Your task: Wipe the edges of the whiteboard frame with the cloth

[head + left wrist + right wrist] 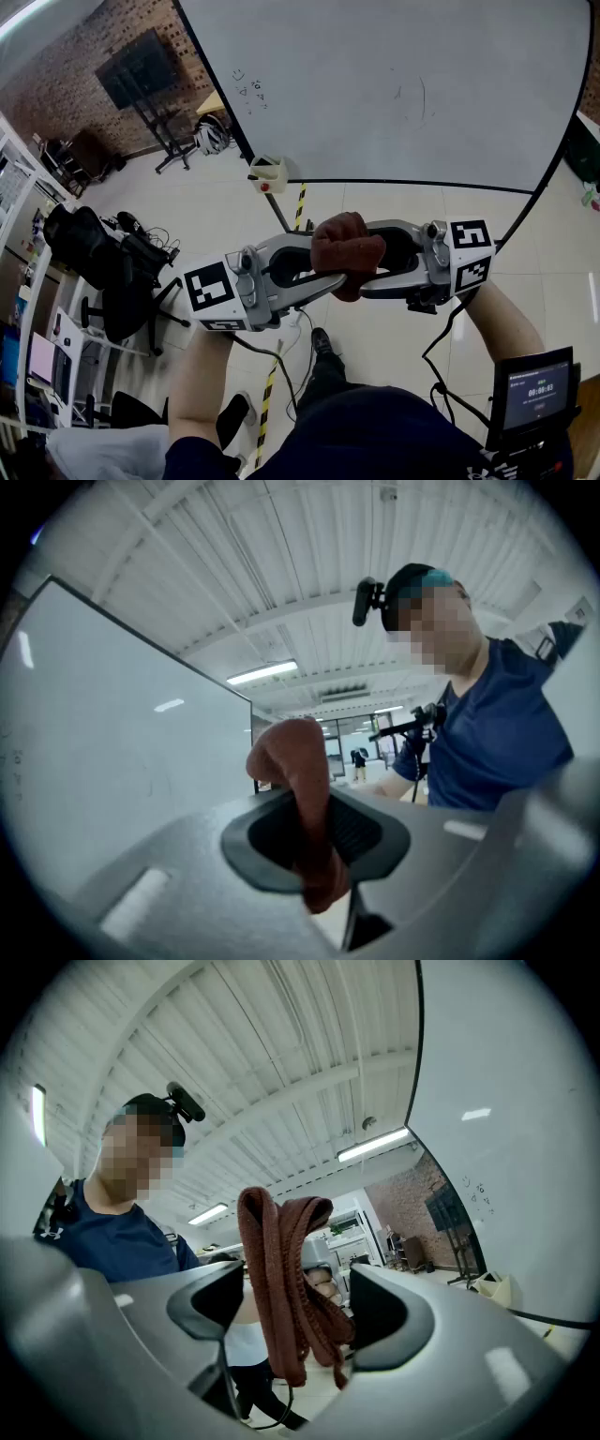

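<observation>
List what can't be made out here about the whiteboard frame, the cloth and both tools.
All in the head view:
whiteboard frame: its top is cut off by the picture's edge; dirt too fine to tell.
marks on the board: too small to read.
tips of left tool and right tool: covered by the cloth.
small screen: text too small.

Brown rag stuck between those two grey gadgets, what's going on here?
A person holds grey tongs in each hand, pointed at each other in front of a large whiteboard. The left tongs are clamped on a reddish-brown knitted cloth. The right tongs stand open around the same cloth, with gaps on both sides, so this looks like a handover or regrip. The cloth is away from the whiteboard's black frame, so no wiping is happening at this moment.
</observation>
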